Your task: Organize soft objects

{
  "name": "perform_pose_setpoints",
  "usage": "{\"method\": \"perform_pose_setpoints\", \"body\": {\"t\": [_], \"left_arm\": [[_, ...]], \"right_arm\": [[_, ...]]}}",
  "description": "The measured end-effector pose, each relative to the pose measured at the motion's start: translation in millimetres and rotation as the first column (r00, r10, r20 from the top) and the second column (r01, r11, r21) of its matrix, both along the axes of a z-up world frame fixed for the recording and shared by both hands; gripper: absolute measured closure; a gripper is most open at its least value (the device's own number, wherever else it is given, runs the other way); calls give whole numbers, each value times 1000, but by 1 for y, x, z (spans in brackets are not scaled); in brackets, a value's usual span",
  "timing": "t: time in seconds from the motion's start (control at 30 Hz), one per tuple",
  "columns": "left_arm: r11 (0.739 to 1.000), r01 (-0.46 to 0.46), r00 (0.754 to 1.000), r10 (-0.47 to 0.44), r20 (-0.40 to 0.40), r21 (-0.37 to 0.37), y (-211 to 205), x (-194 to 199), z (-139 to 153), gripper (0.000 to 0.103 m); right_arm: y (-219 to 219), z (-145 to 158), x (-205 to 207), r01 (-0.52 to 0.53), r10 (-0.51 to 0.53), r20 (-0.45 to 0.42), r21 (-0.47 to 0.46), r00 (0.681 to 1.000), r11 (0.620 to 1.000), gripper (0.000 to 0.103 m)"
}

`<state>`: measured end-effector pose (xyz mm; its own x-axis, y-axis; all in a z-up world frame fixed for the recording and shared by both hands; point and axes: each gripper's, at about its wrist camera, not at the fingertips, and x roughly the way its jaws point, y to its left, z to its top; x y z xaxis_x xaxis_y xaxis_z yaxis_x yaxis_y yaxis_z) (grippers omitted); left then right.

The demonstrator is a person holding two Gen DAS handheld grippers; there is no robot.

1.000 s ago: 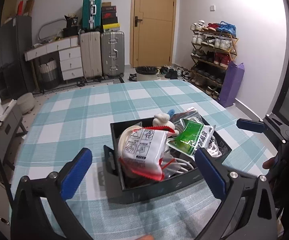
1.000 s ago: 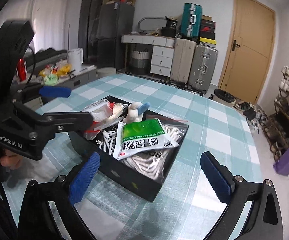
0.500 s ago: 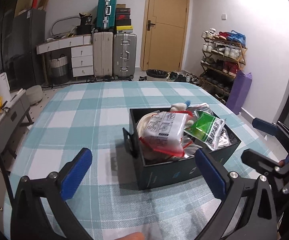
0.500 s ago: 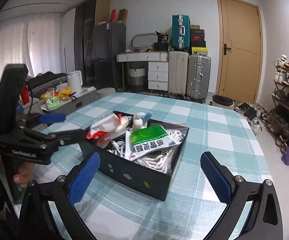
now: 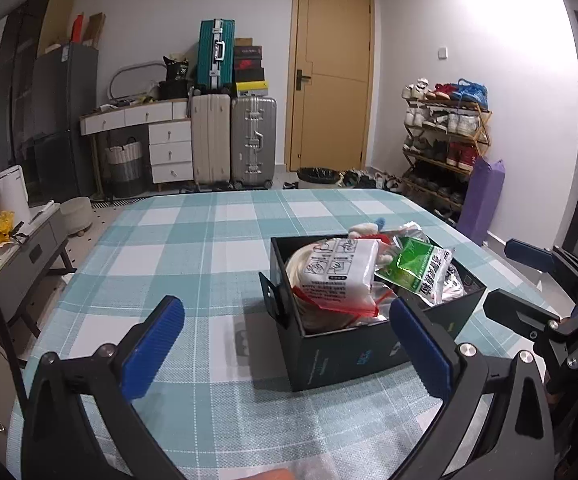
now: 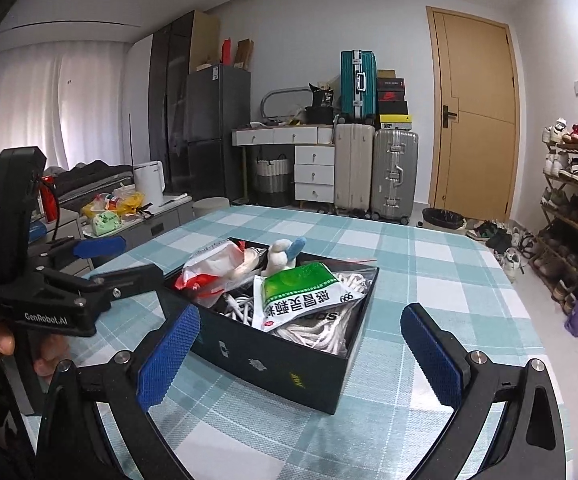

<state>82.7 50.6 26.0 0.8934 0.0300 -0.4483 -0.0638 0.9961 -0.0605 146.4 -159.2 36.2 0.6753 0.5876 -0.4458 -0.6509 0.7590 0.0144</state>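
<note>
A: Going left to right, what are we seeing?

B: We are holding the left gripper (image 5: 285, 350) above the near edge of the checked tablecloth (image 5: 177, 248), its blue fingers (image 5: 153, 346) spread wide and gripping nothing. In the right wrist view the same left gripper (image 6: 105, 258) is hovering beside the left end of the box, a hand (image 6: 5, 340) wrapped round its handle.

A: And the box?

B: The black box (image 5: 341, 356) is sitting towards the right edge of the cloth. In the left view, its long axis is running from the near left towards the far right corner. We are seeing soft things piled in it: a white packet with red trim (image 5: 337, 276) lying at the left end, a small plush toy (image 6: 283, 256) sticking up at the far side, a green sachet (image 6: 303, 294) tilted in the middle with its print upside down to us, and coiled white cord (image 6: 329, 330) filling the right end.

A: The other tool?

B: The right gripper (image 6: 301, 358) is hanging just before the box's near long side, jaws open and empty, nothing between the pads.
</note>
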Motion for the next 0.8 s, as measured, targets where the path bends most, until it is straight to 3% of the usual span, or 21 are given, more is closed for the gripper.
{"method": "perform_pose_setpoints", "body": {"t": [0.8], "left_arm": [[1000,-5,999,5,40,13,-3,-6,-6,0]], "right_arm": [[-6,0,0,-24,24,11,35,1000,999,1]]}}
